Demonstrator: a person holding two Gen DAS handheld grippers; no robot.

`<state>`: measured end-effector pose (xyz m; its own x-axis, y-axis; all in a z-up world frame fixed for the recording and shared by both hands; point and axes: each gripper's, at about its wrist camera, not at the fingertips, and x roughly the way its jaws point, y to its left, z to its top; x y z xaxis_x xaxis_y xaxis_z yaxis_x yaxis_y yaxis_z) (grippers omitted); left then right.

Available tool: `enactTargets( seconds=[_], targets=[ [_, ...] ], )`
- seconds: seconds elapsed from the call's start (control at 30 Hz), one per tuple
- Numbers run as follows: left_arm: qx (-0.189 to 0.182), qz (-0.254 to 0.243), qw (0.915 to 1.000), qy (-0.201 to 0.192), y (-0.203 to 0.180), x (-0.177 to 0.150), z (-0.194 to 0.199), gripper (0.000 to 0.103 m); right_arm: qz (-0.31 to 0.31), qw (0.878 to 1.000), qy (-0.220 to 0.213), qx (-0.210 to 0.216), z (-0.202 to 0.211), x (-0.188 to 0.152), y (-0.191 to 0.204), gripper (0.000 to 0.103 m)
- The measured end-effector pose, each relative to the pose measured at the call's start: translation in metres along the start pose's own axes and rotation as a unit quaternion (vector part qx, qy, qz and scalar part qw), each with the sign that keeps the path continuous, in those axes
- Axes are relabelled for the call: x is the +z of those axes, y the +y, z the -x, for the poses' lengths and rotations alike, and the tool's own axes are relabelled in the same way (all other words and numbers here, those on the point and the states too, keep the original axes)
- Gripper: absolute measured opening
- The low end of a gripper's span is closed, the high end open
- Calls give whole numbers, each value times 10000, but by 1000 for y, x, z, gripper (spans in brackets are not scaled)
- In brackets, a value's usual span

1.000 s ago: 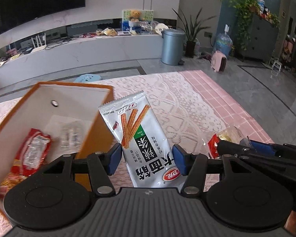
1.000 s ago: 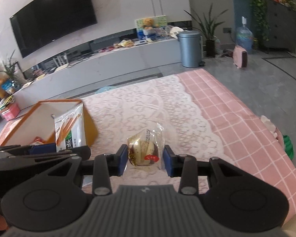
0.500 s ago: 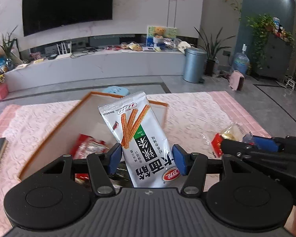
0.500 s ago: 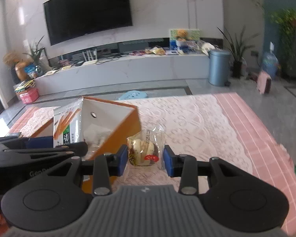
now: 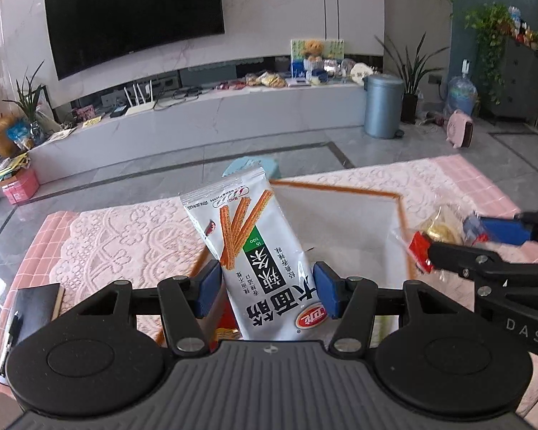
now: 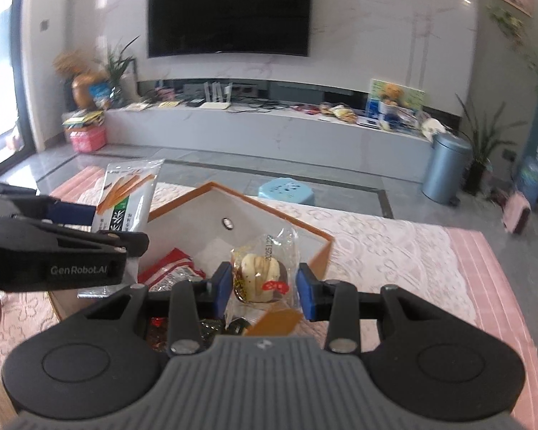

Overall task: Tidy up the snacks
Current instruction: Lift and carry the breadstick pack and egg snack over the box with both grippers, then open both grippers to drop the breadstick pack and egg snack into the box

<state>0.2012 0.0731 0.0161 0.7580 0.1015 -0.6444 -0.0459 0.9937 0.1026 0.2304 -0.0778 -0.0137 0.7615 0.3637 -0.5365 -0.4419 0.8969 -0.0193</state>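
- counter (image 6: pixel 394 236): one pink lace cloth covers it.
- one orange-edged white box (image 6: pixel 233 211) sits on it, holding one red packet (image 6: pixel 168 268).
- left hand-held gripper (image 5: pixel 265 286) clamps one silver stick-snack bag (image 5: pixel 258 258) upright over the box.
- right hand-held gripper (image 6: pixel 263 288) pinches one clear-wrapped pastry (image 6: pixel 263 276) above the box.

You can read "GenRobot.AI" on your left tool (image 6: pixel 68 236), "DAS" on your right tool (image 5: pixel 448 236), and "20251" on the pastry wrapper (image 6: pixel 269 247).
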Motion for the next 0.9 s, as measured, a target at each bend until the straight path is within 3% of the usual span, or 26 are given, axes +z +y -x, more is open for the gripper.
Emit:
enactTargets(
  seconds=[0.43, 0.63, 0.73, 0.9],
  targets=[
    [-362, -217, 9976, 550, 24, -18, -45, 64, 747, 9969, 142, 224, -63, 4, 22, 37],
    [-766, -606, 9938, 533, 22, -13, -63, 64, 1726, 9846, 222, 181, -87, -7, 33, 37],
    [-778, -790, 9916, 665, 17, -9, -80, 64, 2094, 9773, 250, 174, -98, -11, 34, 37],
    [-928, -995, 9880, 737, 8, -2, -103, 64, 2086, 9768, 430, 237, -122, -4, 26, 37]
  ],
)
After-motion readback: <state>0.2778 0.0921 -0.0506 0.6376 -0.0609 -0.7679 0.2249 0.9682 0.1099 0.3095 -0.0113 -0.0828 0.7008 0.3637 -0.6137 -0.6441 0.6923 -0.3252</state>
